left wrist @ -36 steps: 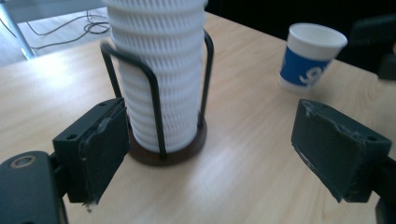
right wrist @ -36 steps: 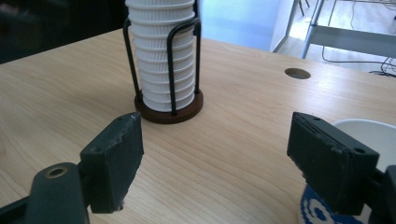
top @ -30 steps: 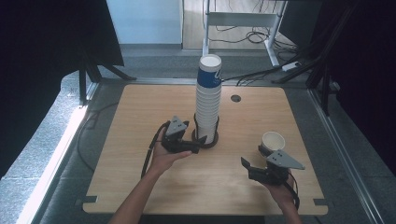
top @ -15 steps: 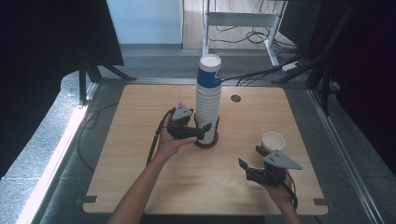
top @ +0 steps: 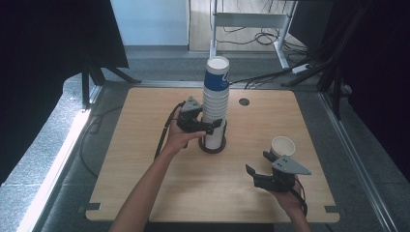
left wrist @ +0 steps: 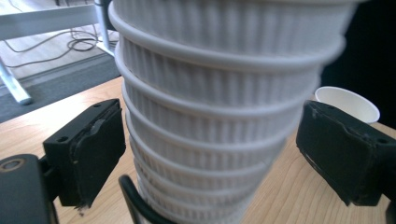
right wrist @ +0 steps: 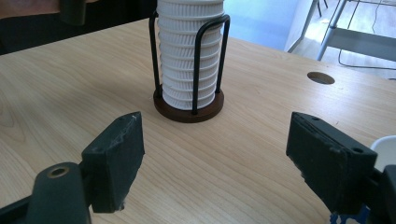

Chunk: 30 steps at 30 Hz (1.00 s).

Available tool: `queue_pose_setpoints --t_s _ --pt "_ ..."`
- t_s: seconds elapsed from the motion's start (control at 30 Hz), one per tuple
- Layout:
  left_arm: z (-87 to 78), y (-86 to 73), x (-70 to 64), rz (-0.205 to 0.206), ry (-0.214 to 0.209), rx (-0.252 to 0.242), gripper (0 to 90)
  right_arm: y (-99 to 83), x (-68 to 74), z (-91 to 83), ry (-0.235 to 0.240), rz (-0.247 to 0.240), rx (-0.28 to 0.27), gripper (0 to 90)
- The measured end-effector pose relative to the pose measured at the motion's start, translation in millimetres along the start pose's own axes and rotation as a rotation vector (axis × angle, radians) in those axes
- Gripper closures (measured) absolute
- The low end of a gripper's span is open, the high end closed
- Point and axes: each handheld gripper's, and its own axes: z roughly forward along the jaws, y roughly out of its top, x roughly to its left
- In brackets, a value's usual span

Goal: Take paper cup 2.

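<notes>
left gripper point(top: 212, 126): jaws spread either side of cup stack point(top: 215, 104), not touching
cup stack: in wire holder point(right wrist: 189, 105), counter centre
right gripper point(top: 258, 163): jaws spread, empty, near front-right corner beside single cup point(top: 283, 146)
risk: squeezing too low may lift several cups or tip stack

- My two claws: the left gripper point(top: 209, 126) at the table's centre, the right gripper point(top: 258, 164) toward 5 o'clock.
- One stack of ribbed white cups point(top: 215, 99); I count at least seven rims between my left jaws, the full number I cannot tell.
- One loose cup point(top: 283, 145) at 4 o'clock.
- One wire cup holder point(right wrist: 189, 100) on a round brown base.
- One wooden table point(top: 121, 159), with one cable hole point(top: 244, 102) at 1 o'clock.
</notes>
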Motion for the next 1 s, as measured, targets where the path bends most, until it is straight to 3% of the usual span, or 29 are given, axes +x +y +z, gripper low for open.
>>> queue_pose_setpoints --t_s 0.13,0.27,0.47,0.53,0.57,0.77,1.0 --pt "6.1 1.2 4.5 -0.012 -0.034 -0.006 9.4 0.4 -0.9 -1.0 -0.002 -0.002 -0.002 19.5" --pt "7.0 0.5 4.3 0.000 -0.034 -0.009 10.0 0.7 -1.5 -0.8 0.002 -0.004 -0.004 19.5" --pt "7.1 -1.1 4.2 0.005 -0.028 -0.020 10.7 10.8 -3.7 5.4 0.074 -0.012 -0.029 19.5" --pt "7.2 -0.9 2.9 0.012 -0.022 -0.019 10.9 19.6 -6.4 7.3 0.108 -0.007 -0.059 20.2" --pt "7.3 -0.9 2.7 0.013 -0.020 -0.019 11.0 28.7 -9.3 9.3 0.148 0.000 -0.085 20.4" --pt "6.6 -0.6 2.1 0.022 -0.015 -0.017 11.4 73.8 -28.6 20.5 0.286 -0.010 -0.134 21.9" --pt "7.4 0.6 0.8 0.027 -0.011 -0.016 11.7 114.4 -41.3 34.4 0.348 -0.024 -0.159 22.5"
